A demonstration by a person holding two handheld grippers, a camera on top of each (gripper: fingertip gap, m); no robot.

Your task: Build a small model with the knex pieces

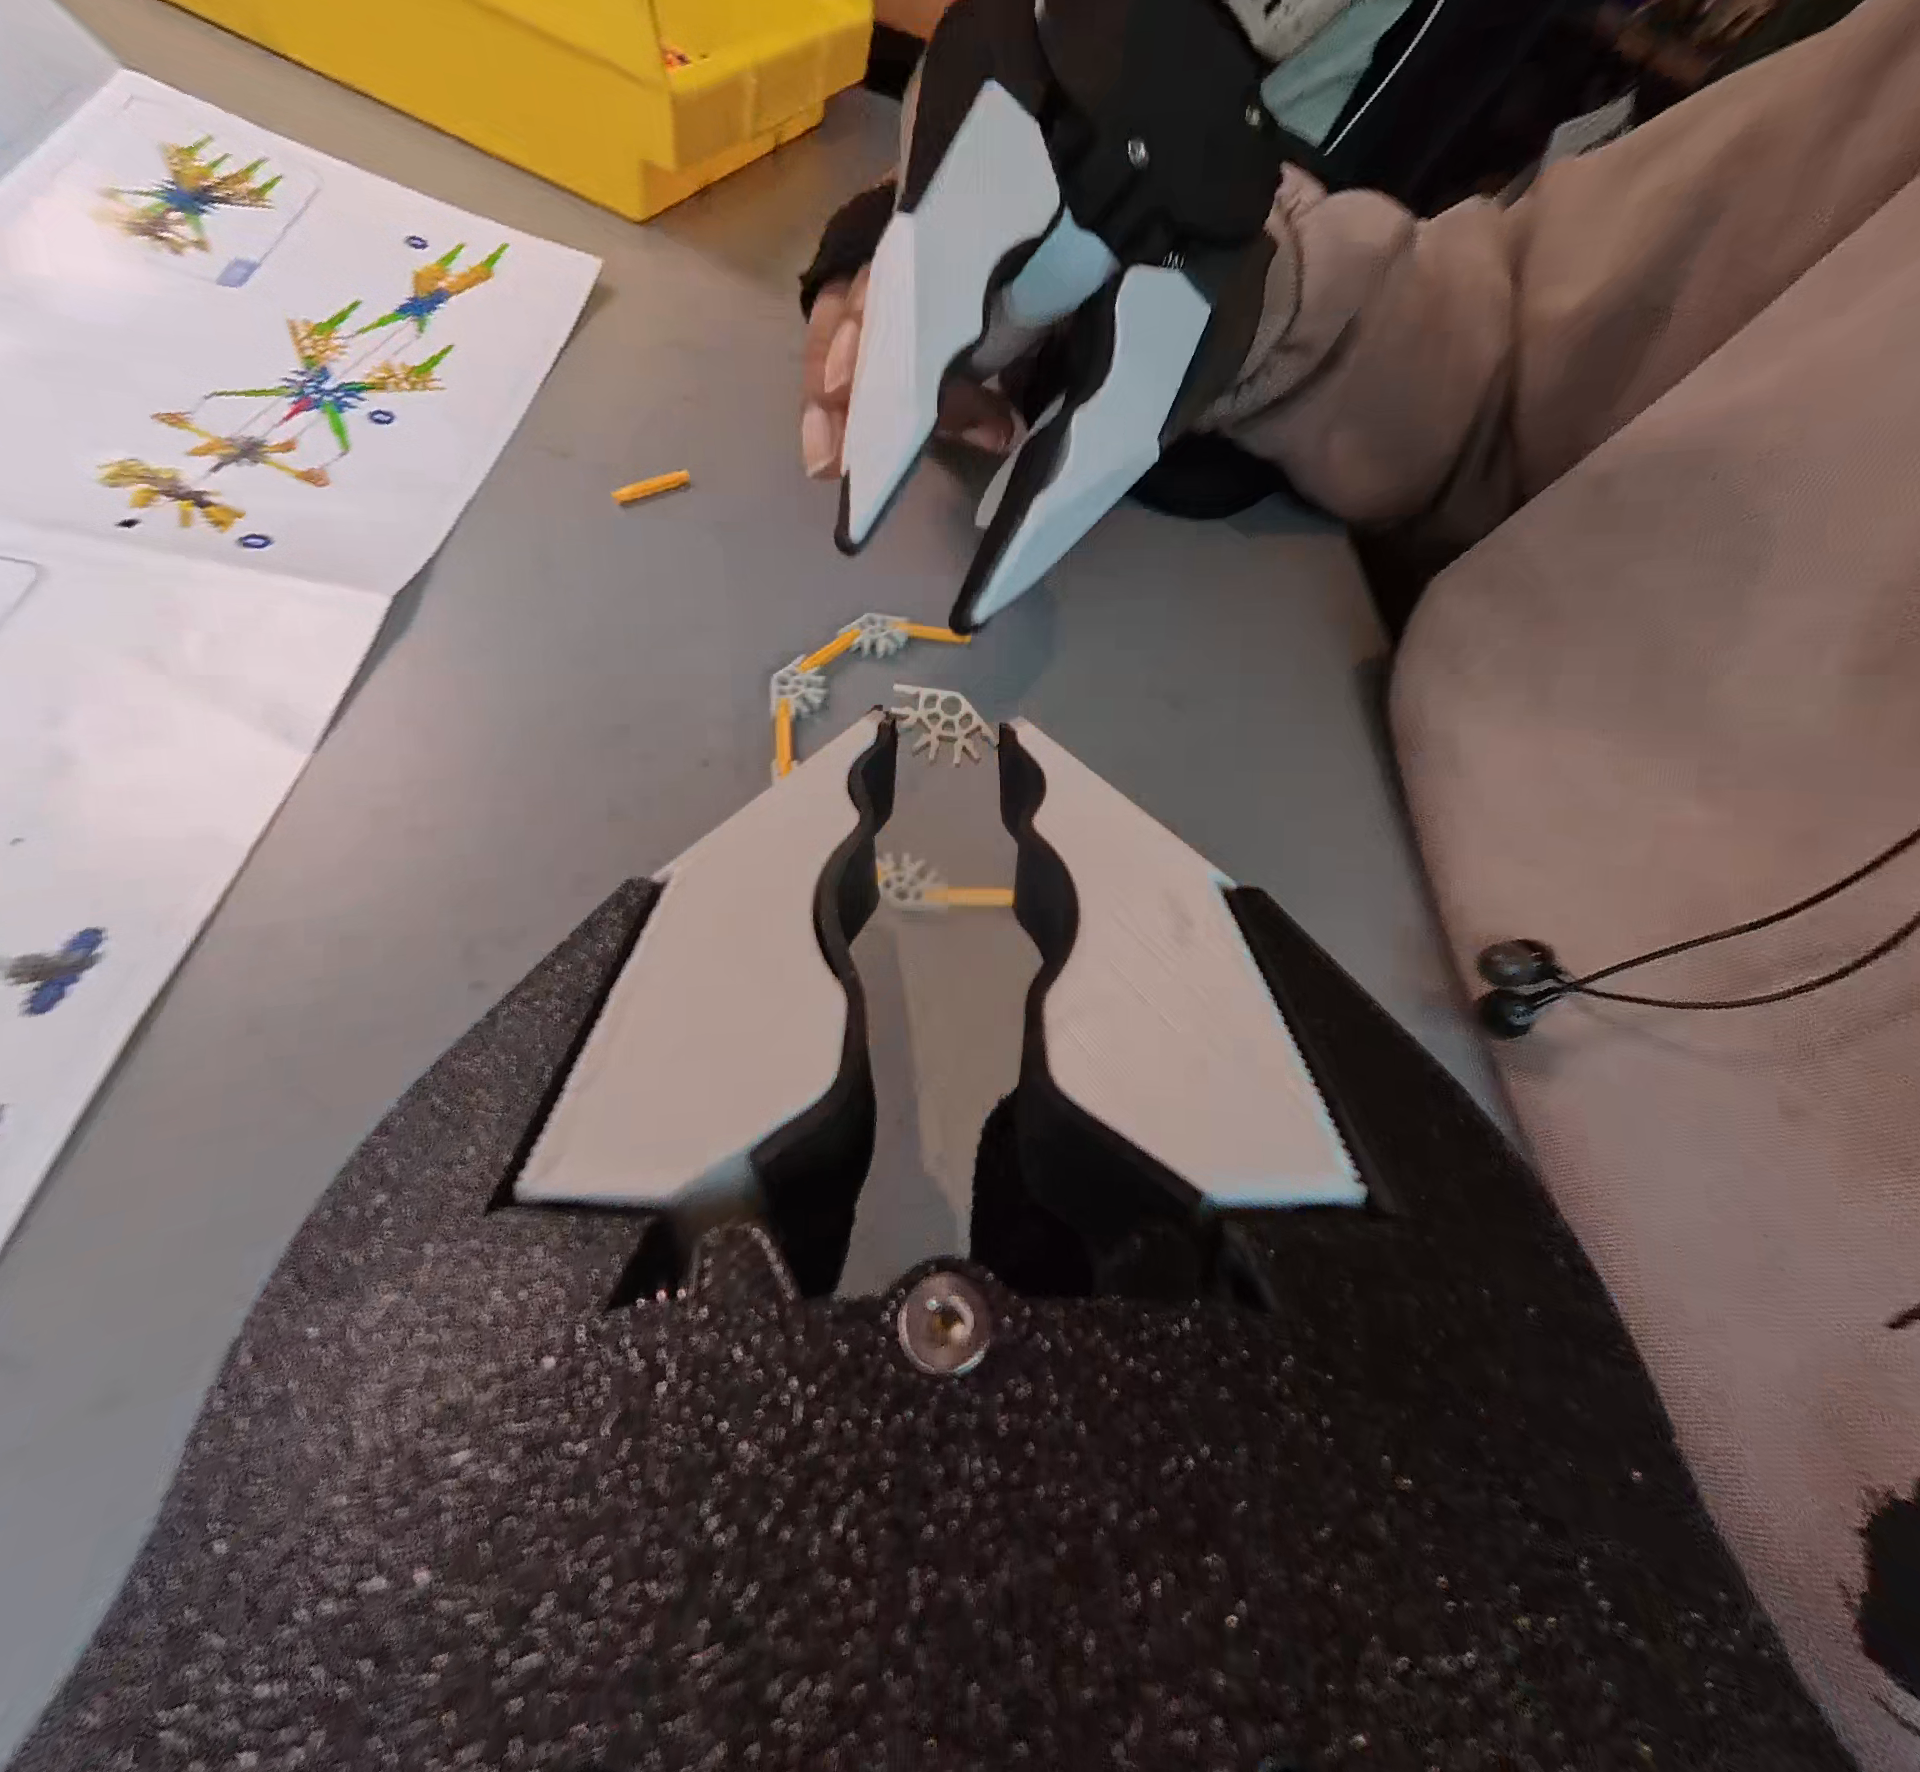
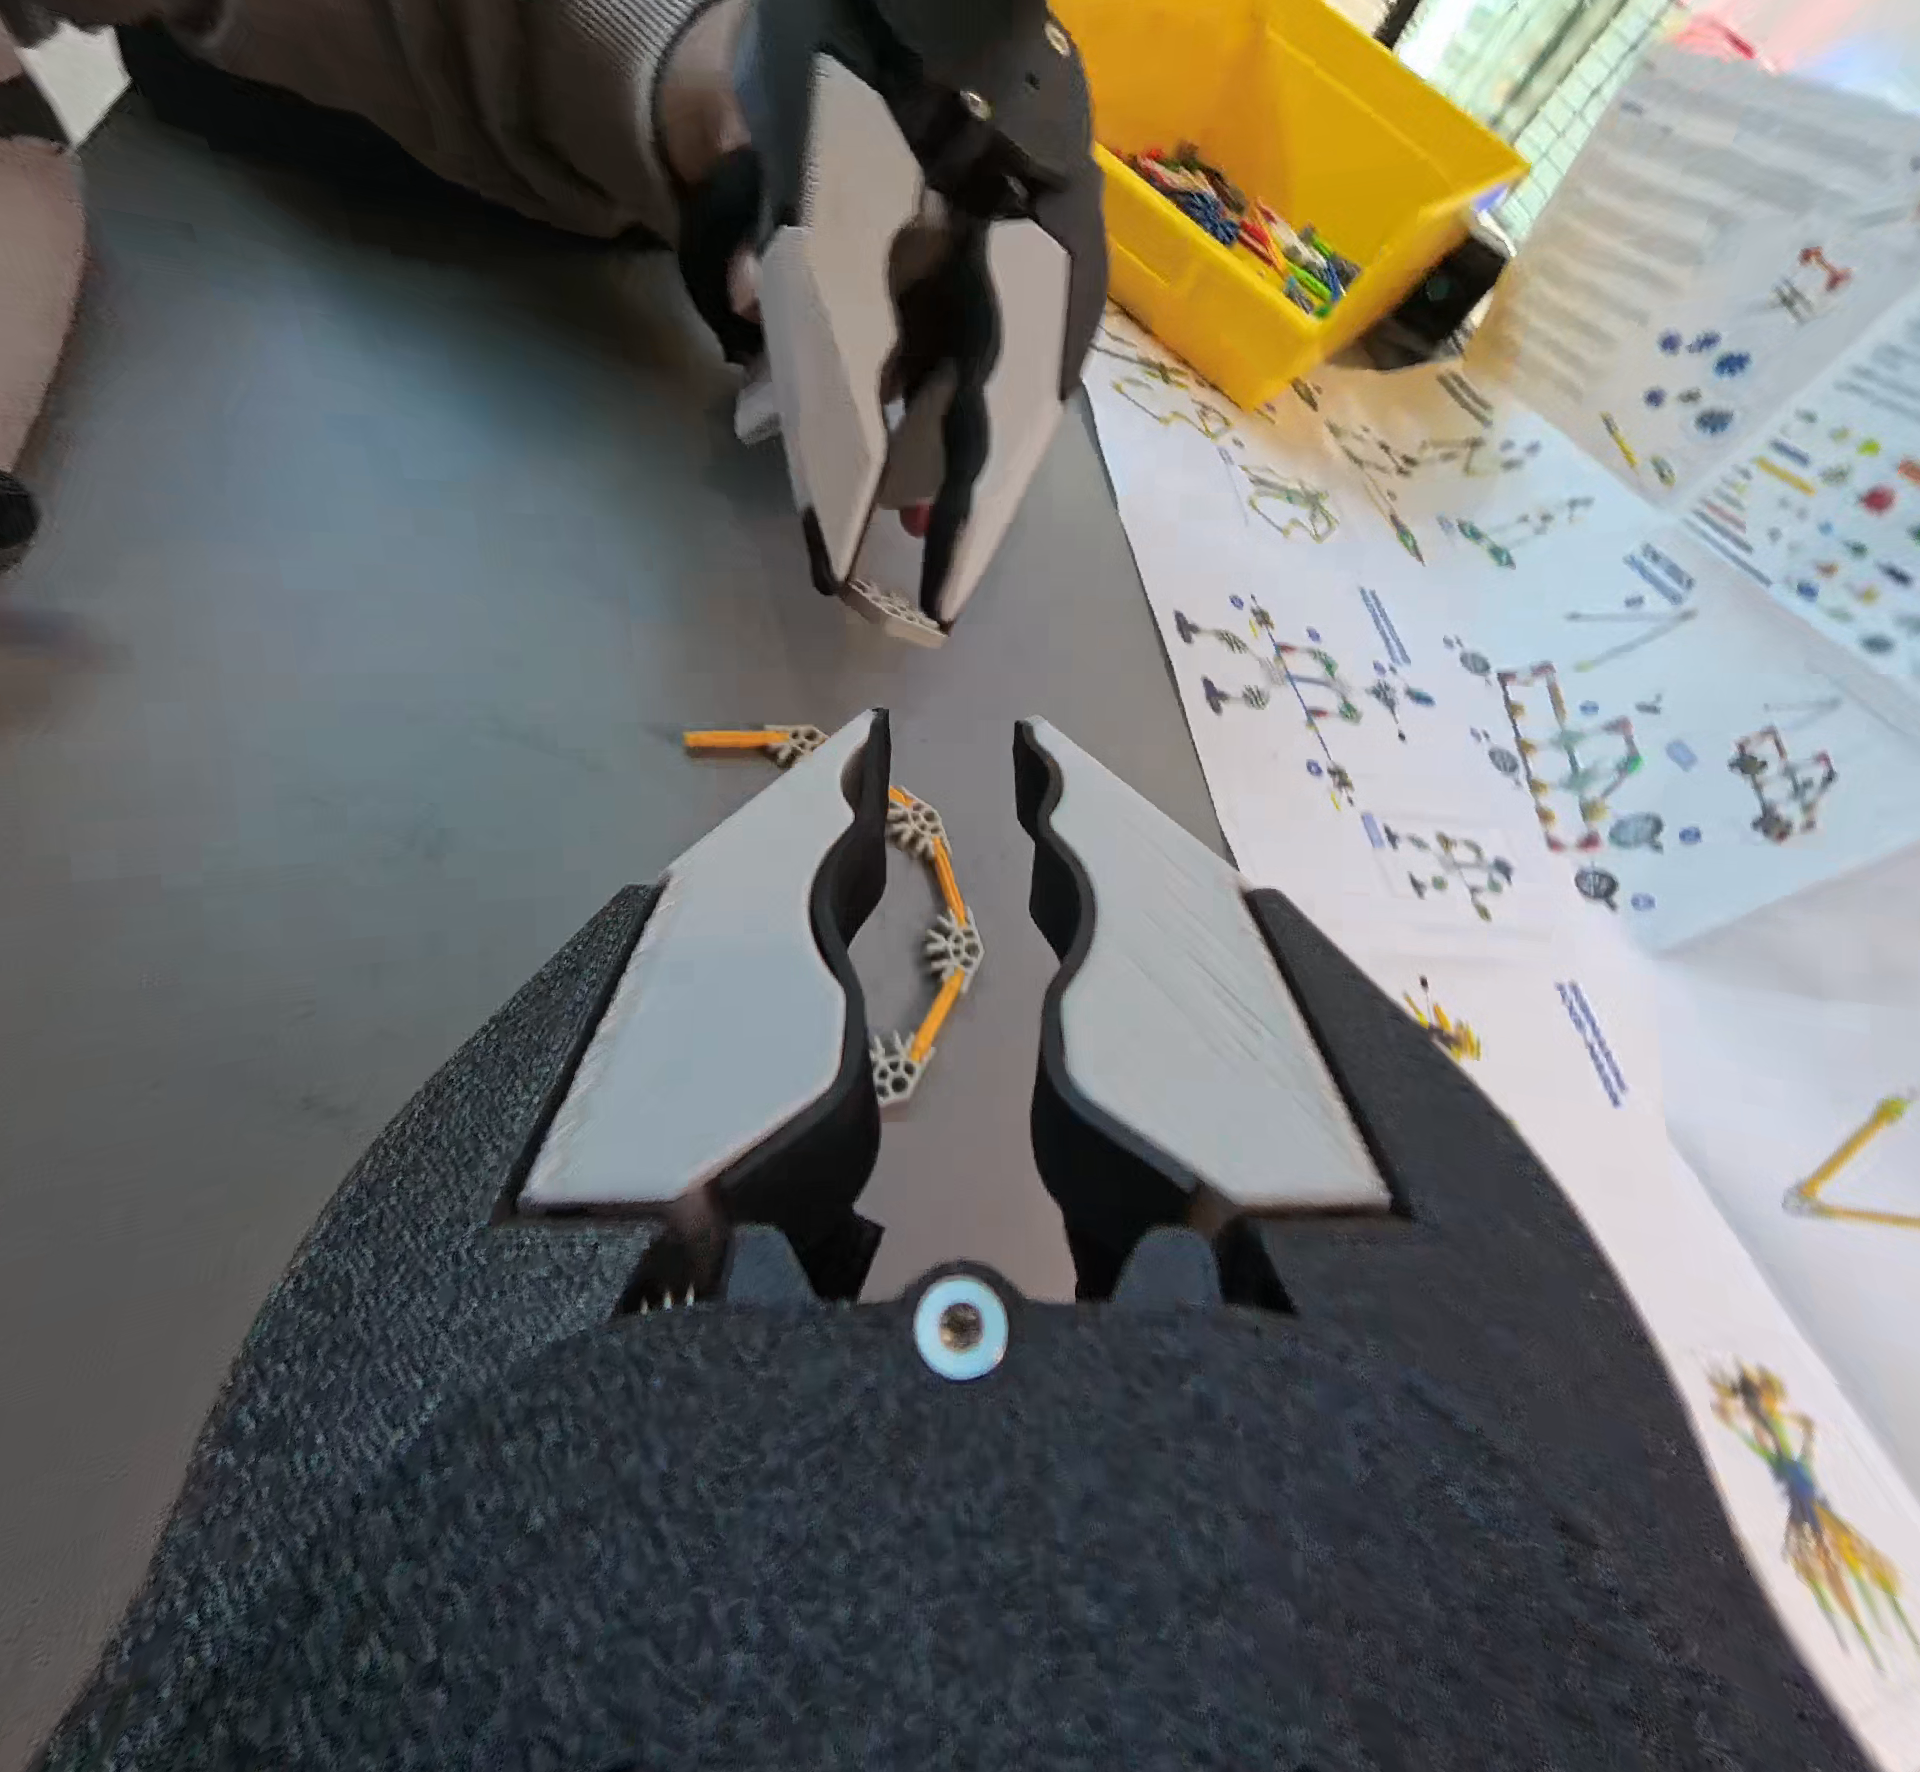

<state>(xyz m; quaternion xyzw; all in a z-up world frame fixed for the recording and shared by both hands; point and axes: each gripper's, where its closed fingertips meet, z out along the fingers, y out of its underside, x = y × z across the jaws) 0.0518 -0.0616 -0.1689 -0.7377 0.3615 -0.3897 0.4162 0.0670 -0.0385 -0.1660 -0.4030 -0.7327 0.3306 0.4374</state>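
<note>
Left gripper [image 1: 940,730] fills the bottom of its own view, fingertips clamped on a grey snowflake-shaped connector [image 1: 943,723] held just above the grey table [image 1: 582,683]. The right wrist view shows that same grey piece [image 2: 900,608] pinched between the tips. Below the left gripper's fingers lies a small piece of one grey connector and one yellow rod [image 1: 940,886].

Right gripper [image 2: 951,725] has its fingers apart, nothing between them, hovering over a curved chain of yellow rods and grey connectors [image 2: 940,922] lying on the table. In the left wrist view its lower fingertip sits at the end of that chain [image 1: 831,673]; contact not clear.

A loose yellow rod [image 1: 650,486] lies apart on the table, toward the paper instruction sheets [image 1: 208,372]. The sheets cover the table edge on that side. Yellow bin [image 2: 1247,164] of mixed coloured parts stands at the far edge beyond the sheets. Person's beige sleeve [image 1: 1558,351] lies along the opposite side.
</note>
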